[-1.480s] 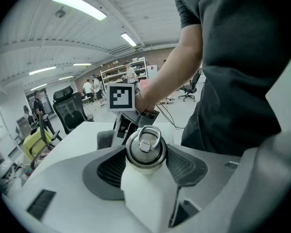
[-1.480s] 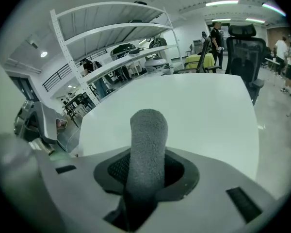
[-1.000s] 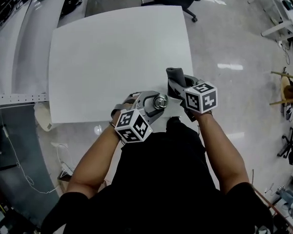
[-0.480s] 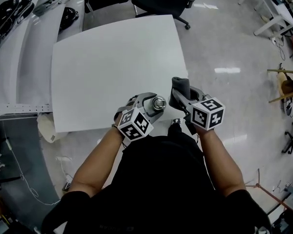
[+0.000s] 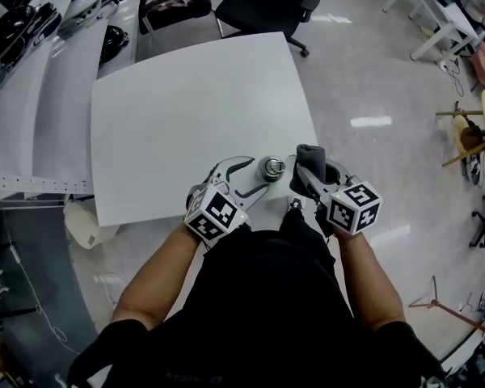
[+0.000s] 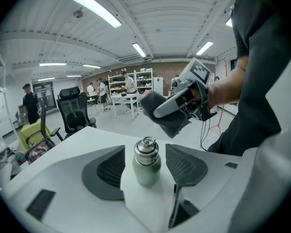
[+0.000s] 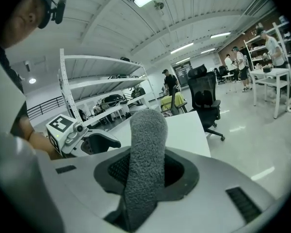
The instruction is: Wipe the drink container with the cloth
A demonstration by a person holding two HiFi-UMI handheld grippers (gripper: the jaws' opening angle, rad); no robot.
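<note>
A pale green drink bottle (image 5: pixel 271 168) with a steel cap stands on the white table (image 5: pixel 186 111) near its front right corner. My left gripper (image 5: pixel 257 178) is open, and the bottle (image 6: pixel 146 165) sits between its pads (image 6: pixel 185 165) with a small gap on each side. My right gripper (image 5: pixel 309 178) is shut on a grey fleecy cloth (image 5: pixel 309 158), held just right of the bottle and slightly above the table. The cloth (image 7: pixel 144 154) sticks up out of the right jaws. From the left gripper view, the cloth (image 6: pixel 161 116) hangs above and behind the bottle.
A black office chair (image 5: pixel 263 2) stands beyond the table's far edge. Benches with dark gear (image 5: pixel 32 23) run along the left. Shiny floor (image 5: pixel 372 95) lies to the right, where more tables (image 5: pixel 444 14) stand. People stand far off by shelves (image 6: pixel 131 84).
The right gripper has brought the cloth down and closer beside the bottle. The bottle now sits nearer the left gripper's fingertips. The head camera has tilted.
</note>
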